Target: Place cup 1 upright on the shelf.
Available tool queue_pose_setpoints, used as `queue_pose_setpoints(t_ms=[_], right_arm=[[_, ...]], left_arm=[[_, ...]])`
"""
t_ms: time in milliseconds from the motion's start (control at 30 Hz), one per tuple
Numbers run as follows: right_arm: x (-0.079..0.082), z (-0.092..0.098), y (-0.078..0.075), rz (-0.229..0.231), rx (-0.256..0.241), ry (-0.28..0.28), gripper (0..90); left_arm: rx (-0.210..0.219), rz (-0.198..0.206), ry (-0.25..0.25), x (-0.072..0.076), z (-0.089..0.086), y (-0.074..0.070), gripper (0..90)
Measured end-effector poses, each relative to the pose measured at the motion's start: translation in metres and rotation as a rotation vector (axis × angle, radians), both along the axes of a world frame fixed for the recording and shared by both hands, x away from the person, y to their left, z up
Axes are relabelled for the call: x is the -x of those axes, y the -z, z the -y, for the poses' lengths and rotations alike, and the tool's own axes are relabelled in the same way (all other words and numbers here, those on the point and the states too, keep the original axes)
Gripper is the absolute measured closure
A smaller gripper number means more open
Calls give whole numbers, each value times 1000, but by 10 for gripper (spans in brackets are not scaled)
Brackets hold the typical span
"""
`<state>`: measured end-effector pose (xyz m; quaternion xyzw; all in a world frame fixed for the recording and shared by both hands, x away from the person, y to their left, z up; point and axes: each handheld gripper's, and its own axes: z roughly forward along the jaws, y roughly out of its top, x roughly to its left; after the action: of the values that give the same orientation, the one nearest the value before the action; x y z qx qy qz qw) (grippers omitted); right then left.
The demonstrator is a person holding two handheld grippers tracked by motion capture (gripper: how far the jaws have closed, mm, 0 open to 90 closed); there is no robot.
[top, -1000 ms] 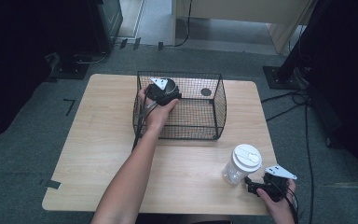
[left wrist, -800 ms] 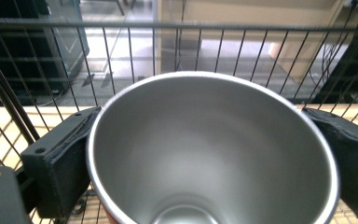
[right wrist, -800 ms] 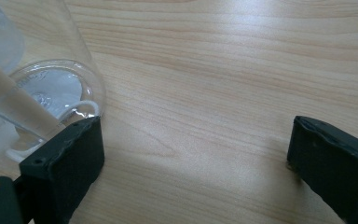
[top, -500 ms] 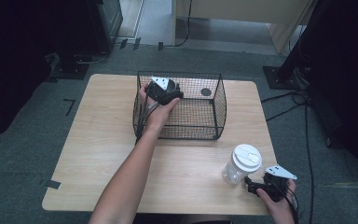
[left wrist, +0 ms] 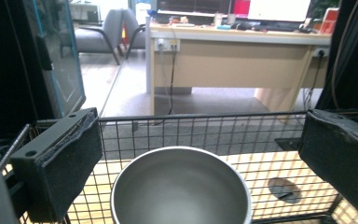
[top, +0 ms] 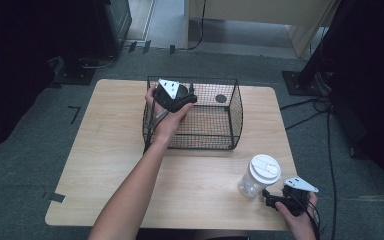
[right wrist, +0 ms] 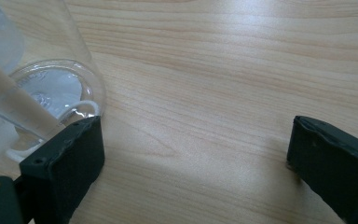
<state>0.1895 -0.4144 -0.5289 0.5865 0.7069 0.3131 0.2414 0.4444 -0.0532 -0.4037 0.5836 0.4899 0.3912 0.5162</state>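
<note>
The wire basket [top: 192, 114] stands on the table [top: 105, 150], toward its far edge, and serves as the reference here. Inside it, below my left claw [left wrist: 182, 154], sits a steel bowl [left wrist: 181, 189]; a small dark disc [left wrist: 283, 189] lies on the basket floor beside the bowl.

Risk, as I judge it: the left jaws are spread wide and empty, straddling the bowl's width above its rim. If I descend off-centre, a pad [left wrist: 65, 163] may strike the rim and tip the bowl, or catch the basket's near wires.

Pose: my left forearm reaches forward from the near edge, hand [top: 167, 117] over the basket's left wall.

My right claw [top: 275, 200], well nearer me than the basket, rests low with jaws spread, one touching a clear lidded jar [top: 260, 175], gripping nothing.
</note>
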Motion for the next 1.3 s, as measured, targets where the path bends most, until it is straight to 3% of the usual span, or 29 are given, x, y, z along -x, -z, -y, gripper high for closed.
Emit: queue_pose_setpoints(t_ms=[367, 500, 600, 733, 1000, 1167, 1300], right_arm=[[0, 0, 0, 0, -1, 2, 37], [0, 0, 0, 0, -1, 2, 37], [0, 0, 0, 0, 0, 0, 37], [0, 0, 0, 1, 0, 1, 37], [0, 0, 0, 1, 0, 1, 37], [0, 0, 0, 1, 0, 1, 37], [0, 0, 0, 1, -1, 2, 37]], left_arm=[[20, 70, 16, 32, -27, -23, 1], [24, 75, 21, 45, -39, -28, 1], [19, 72, 30, 57, -49, -29, 1], [22, 37, 31, 69, -61, -29, 1], [49, 5, 40, 93, -88, -22, 1], [46, -2, 52, 107, -103, -19, 1], [67, 6, 41, 118, -114, -18, 1]])
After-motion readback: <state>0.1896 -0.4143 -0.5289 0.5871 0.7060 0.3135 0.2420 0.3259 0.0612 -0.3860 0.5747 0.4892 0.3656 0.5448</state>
